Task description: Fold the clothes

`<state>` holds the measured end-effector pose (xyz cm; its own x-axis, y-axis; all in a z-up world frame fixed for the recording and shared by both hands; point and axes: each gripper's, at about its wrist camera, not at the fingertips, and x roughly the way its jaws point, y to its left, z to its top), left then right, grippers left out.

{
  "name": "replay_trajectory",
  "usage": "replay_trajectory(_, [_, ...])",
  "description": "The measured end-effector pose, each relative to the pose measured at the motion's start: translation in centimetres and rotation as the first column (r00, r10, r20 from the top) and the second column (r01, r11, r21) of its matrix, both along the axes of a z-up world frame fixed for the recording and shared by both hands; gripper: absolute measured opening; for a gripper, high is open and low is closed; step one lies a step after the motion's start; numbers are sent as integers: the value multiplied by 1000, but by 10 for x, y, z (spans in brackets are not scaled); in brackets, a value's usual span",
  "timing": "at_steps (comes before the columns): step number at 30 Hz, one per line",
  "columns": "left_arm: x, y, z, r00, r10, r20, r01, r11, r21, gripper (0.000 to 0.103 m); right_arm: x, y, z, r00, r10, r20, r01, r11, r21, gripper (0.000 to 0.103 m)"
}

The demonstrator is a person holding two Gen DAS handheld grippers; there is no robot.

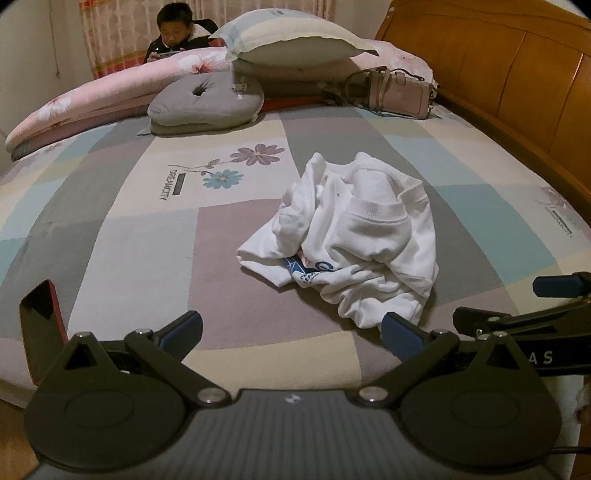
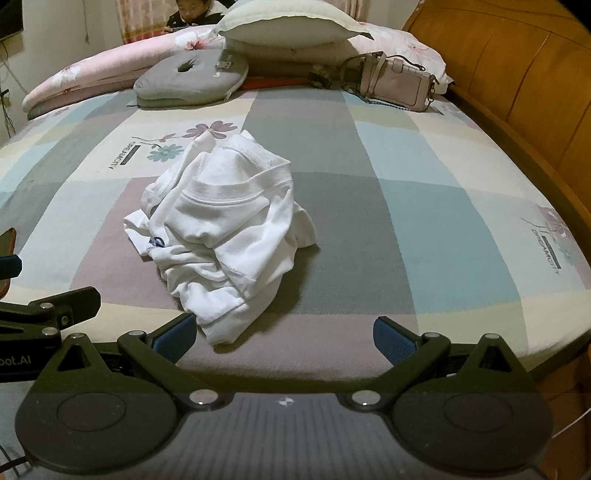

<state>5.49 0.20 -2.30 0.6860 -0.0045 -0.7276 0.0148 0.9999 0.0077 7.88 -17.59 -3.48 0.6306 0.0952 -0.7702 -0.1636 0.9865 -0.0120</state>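
A white garment (image 1: 354, 236) with a blue print lies crumpled in a heap on the patchwork bed sheet (image 1: 147, 240). It also shows in the right wrist view (image 2: 225, 236). My left gripper (image 1: 291, 334) is open and empty, held near the bed's front edge just short of the heap. My right gripper (image 2: 284, 338) is open and empty too, its left finger (image 2: 177, 338) close to the heap's near hem. The right gripper also shows at the right edge of the left wrist view (image 1: 517, 314).
Pillows (image 1: 280, 40), a grey cushion (image 1: 207, 103), a pink quilt (image 1: 110, 92) and a pink handbag (image 1: 399, 92) lie at the bed's far end. A wooden headboard (image 1: 517, 74) runs along the right. A child (image 1: 177, 33) sits behind the quilt. A red-edged phone (image 1: 42, 317) lies front left.
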Motion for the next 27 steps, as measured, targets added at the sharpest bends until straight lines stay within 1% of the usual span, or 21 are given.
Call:
replay_trajectory(8, [15, 4, -4, 1000, 3, -10, -3, 1000, 4, 102, 13, -1, -1, 1000, 25, 12, -25, 1000, 12, 103])
replay_trajectory(14, [36, 9, -9, 999, 11, -34, -11, 1000, 21, 102, 29, -5, -4, 999, 49, 11, -50, 996, 69, 103])
replay_trajectory(21, [57, 22, -13, 998, 35, -50, -34, 999, 32, 102, 60, 7, -15, 994, 102, -26, -100, 991, 84, 103])
replay_trajectory(24, [65, 31, -16, 997, 49, -53, -48, 998, 32, 102, 76, 15, -23, 991, 124, -52, -118, 987, 105, 103])
replay_trajectory(27, [75, 37, -19, 996, 59, -64, -56, 997, 44, 102, 88, 23, -31, 989, 131, -70, -123, 987, 103, 103])
